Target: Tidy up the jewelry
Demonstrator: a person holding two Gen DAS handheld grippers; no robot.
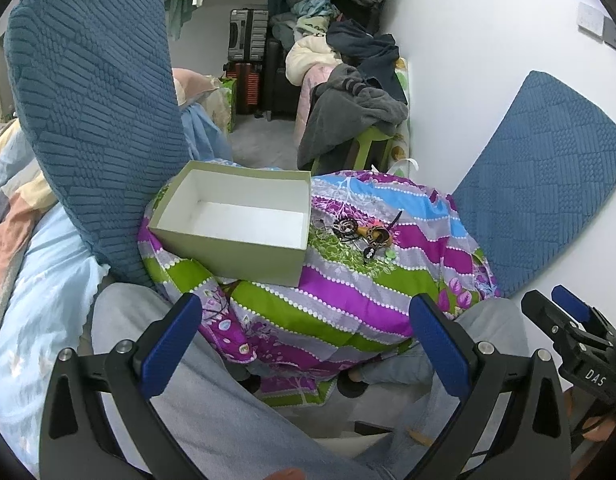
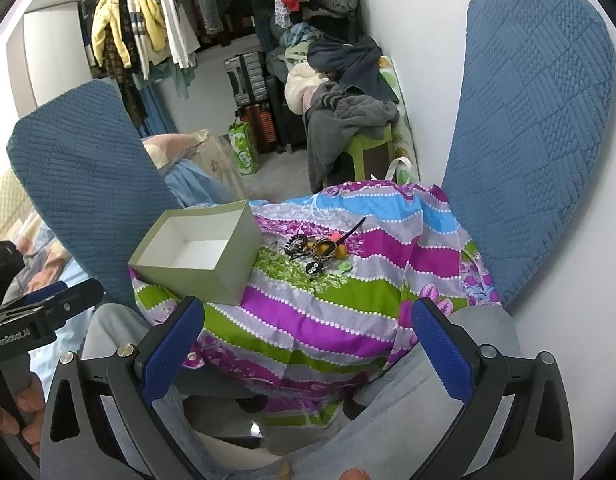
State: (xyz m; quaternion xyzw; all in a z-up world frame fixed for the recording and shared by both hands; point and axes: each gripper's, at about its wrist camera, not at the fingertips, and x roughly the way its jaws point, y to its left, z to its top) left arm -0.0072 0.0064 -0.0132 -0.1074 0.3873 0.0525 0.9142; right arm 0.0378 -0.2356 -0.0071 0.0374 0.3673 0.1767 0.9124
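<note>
A small pile of jewelry (image 1: 364, 234) lies on a striped purple, green and blue cloth (image 1: 340, 292); it also shows in the right wrist view (image 2: 320, 250). An open pale green box (image 1: 235, 220) with a white empty inside stands just left of the pile, and shows in the right wrist view (image 2: 199, 252). My left gripper (image 1: 305, 340) is open and empty, held low and well short of the cloth top. My right gripper (image 2: 308, 344) is open and empty, also short of the pile. The right gripper's body shows at the left view's right edge (image 1: 576, 332).
Two blue quilted cushions (image 1: 95, 112) (image 2: 536, 132) flank the cloth-covered surface. My grey-trousered legs (image 1: 211, 392) lie under the grippers. Behind are a clothes-heaped green stool (image 1: 368, 148), suitcases (image 2: 251, 80), hanging clothes (image 2: 147, 28) and a white wall on the right.
</note>
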